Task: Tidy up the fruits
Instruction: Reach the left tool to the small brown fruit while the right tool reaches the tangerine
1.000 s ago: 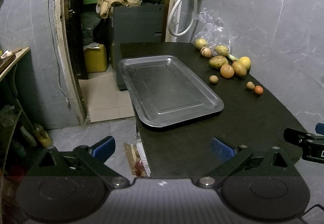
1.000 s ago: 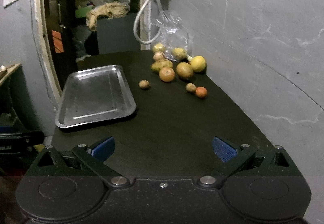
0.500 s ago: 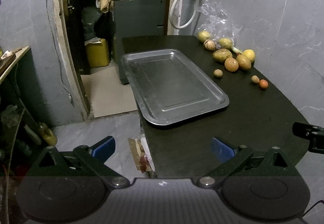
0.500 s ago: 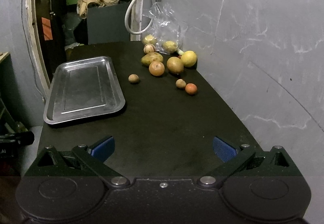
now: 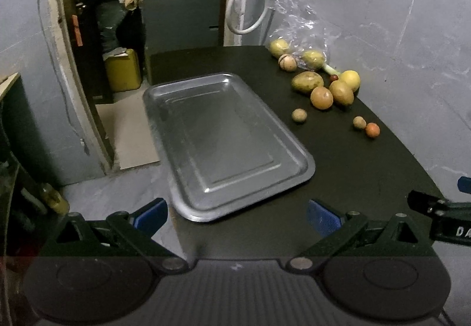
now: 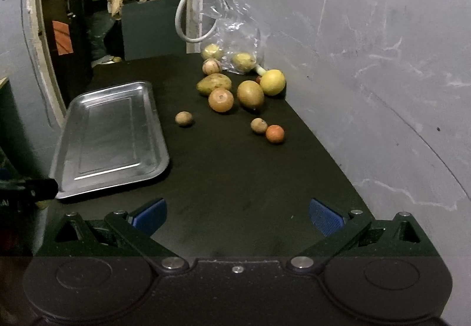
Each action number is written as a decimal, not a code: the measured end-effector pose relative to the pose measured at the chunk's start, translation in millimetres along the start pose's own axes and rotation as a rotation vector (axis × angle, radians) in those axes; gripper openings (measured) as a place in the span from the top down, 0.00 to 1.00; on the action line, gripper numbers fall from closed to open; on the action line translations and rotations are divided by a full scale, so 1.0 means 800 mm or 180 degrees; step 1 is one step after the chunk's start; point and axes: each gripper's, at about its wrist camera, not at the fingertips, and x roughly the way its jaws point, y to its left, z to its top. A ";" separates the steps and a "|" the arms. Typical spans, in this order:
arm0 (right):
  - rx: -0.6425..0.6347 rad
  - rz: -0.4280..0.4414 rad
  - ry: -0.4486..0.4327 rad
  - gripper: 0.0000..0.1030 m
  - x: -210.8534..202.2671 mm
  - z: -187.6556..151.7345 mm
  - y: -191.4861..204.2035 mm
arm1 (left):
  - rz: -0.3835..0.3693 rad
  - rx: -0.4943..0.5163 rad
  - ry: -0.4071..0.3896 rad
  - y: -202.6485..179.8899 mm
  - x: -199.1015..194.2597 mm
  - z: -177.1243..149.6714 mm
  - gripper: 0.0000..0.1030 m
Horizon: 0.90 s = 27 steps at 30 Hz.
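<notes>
Left gripper [image 5: 237, 215], right gripper [image 6: 238, 215]: black plastic bodies, triangular cut-outs, round silver pivot screws, blue ribbed pads on fingers [image 6: 148, 215]. Left body ribbed; white lettering "DA" on neighbouring unit.

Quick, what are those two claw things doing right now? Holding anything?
Left gripper: open, holding nothing.
Right gripper: open, holding nothing.

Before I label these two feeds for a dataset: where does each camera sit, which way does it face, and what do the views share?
Left wrist: on the left gripper, off the table's near left corner, facing the metal tray; its own open fingers show, and the right gripper's tip at right.
Right wrist: on the right gripper, over the near edge, facing the fruits; own open fingers show.
Shared: tray, fruits, plastic bag, black table.
</notes>
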 end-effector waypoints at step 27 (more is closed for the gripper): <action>-0.0430 0.0293 0.0040 0.01 0.184 0.084 -0.082 | 0.0049 0.0769 0.0102 -0.135 0.188 0.156 0.00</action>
